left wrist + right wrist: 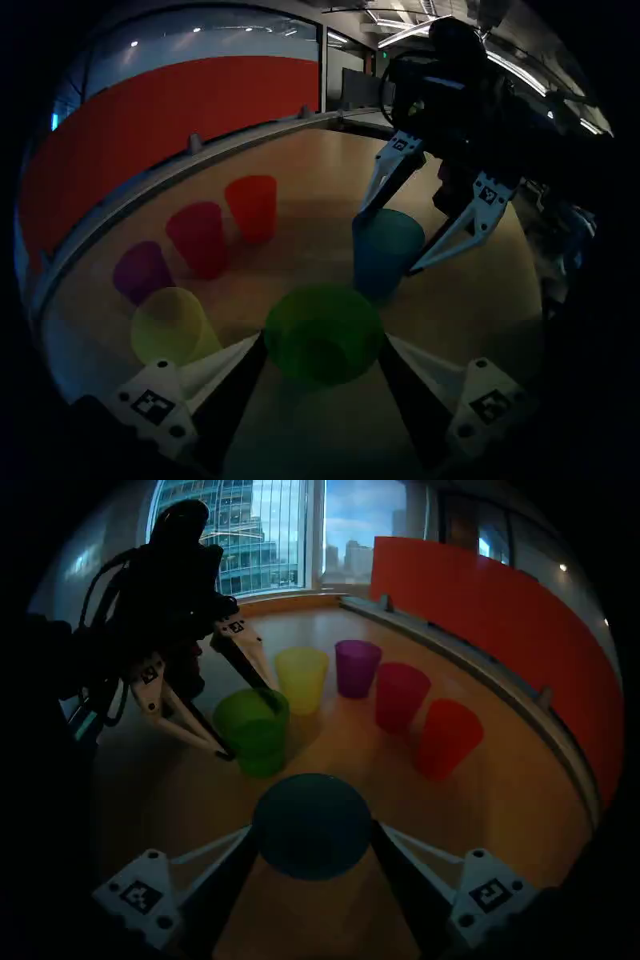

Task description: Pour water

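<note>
The green cup (324, 332) is clamped between the two fingers of the left gripper (322, 346), low and central in the left gripper view, with a finger pressed on each side of it. The blue cup (312, 824) is clamped the same way by the right gripper (314, 830), low and central in the right gripper view. Both cups are seen upright on or just above the wooden table (472, 304); whether they touch it cannot be told. The two held cups are near each other, and the grippers are pointed toward one another across the table. The green cup is translucent plastic and tapers toward its base, with an open mouth on top. The blue cup has the same shape and is darker teal. The contents of either cup cannot be told in the dim light. A curved row of four more cups is seen to the left in the left gripper view: the yellow cup (172, 324) just beside the green one, then the purple cup (142, 270), pink cup (198, 238) and red cup (252, 206), each set apart from the next. A red panel (184, 112) is seen behind the table's edge. Windows (264, 536) are seen at the far end in the right gripper view.
</note>
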A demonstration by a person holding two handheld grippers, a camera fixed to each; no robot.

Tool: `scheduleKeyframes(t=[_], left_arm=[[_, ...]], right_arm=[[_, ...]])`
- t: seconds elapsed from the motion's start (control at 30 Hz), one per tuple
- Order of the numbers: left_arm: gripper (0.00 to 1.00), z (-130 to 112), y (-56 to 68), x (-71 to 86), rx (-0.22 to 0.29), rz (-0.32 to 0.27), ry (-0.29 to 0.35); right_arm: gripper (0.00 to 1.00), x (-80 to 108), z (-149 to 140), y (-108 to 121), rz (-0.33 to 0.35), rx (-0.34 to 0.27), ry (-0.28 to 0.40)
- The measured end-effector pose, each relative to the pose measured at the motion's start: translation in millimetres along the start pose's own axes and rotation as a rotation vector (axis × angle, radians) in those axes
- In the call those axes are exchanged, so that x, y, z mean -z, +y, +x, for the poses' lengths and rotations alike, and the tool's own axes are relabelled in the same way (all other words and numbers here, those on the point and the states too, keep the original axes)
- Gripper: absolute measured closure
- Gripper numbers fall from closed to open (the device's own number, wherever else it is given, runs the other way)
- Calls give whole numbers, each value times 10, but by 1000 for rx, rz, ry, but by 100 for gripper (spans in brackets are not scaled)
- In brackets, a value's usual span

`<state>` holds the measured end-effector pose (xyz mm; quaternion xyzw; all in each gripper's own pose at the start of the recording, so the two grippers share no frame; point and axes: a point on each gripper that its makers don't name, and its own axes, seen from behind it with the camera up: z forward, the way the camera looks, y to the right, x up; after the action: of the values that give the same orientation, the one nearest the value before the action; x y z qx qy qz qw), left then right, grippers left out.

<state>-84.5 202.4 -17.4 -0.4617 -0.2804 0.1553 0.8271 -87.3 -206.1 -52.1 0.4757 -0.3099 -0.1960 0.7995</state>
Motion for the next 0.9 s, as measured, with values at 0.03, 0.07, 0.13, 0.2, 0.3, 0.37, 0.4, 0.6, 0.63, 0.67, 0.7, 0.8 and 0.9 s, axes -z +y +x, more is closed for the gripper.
scheduleKeyframes(t=[0.03, 0.07, 0.13, 0.2, 0.3, 0.37, 0.4, 0.6, 0.63, 0.67, 0.7, 0.8, 0.9], left_arm=[[9, -16, -9, 4, -4, 3, -4], [9, -33, -18, 9, -7, 5, -9], [8, -69, -30, 20, -12, 11, -17], [8, -104, -39, 34, -14, 15, -24], [8, -150, -43, 65, -12, 19, -31], [8, -176, -47, 90, -11, 24, -36], [8, -191, -50, 107, -11, 27, -38], [7, -277, -61, 210, -7, 43, -53], [7, -288, -61, 229, -6, 45, -54], [7, -298, -60, 249, -5, 48, -55], [7, -306, -60, 272, -4, 51, -56], [6, -316, -63, 338, 1, 60, -53], [7, -317, -67, 399, 9, 73, -47]], right_arm=[[0, -1, -4, 0, 0, 0, -1], [0, -1, -8, 1, 0, -1, -1], [0, -4, -19, 5, -1, -2, -3], [0, -6, -30, 10, -3, -3, -4], [0, -3, -50, 15, -6, -4, -6], [0, 6, -67, 19, -8, -5, -7], [0, 13, -78, 22, -10, -6, -8], [0, 79, -164, 44, -27, -19, -9], [0, 95, -186, 48, -30, -24, -10], [0, 111, -207, 51, -34, -28, -10], [0, 129, -231, 55, -38, -31, -10], [0, 182, -292, 66, -51, -37, -12], [0, 236, -343, 69, -63, -42, -10]])
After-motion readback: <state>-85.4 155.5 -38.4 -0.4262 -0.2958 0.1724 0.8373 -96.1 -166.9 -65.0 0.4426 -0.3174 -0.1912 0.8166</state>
